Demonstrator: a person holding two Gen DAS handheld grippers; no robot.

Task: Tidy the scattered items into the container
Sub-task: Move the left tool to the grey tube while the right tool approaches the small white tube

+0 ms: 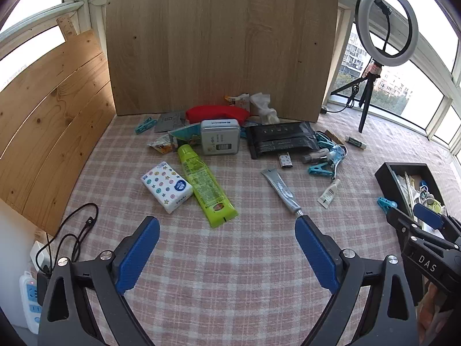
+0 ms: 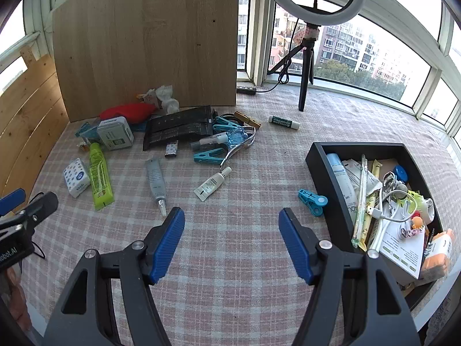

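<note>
Both tools spread, nothing between them (left tool (image 1: 227,232), right tool (image 2: 231,225)); bare checked bench (image 2: 230,259) ahead, black tray (image 2: 317,155) at right edge.

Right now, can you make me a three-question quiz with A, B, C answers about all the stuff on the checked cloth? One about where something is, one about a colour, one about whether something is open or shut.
1. Where is the loose blue clip?
A. Just outside the black box
B. On top of the red pouch
C. Inside the tin

2. What colour is the big tube beside the tissue pack?
A. Purple
B. Yellow-green
C. Orange

3. How are the jaws of the right gripper?
A. Shut on a tube
B. Shut on nothing
C. Open, with nothing between them

Answers:
1 A, the clip lies on the cloth next to the box's wall.
2 B, it is bright yellow-green.
3 C, only bare cloth shows between the blue pads.
</note>
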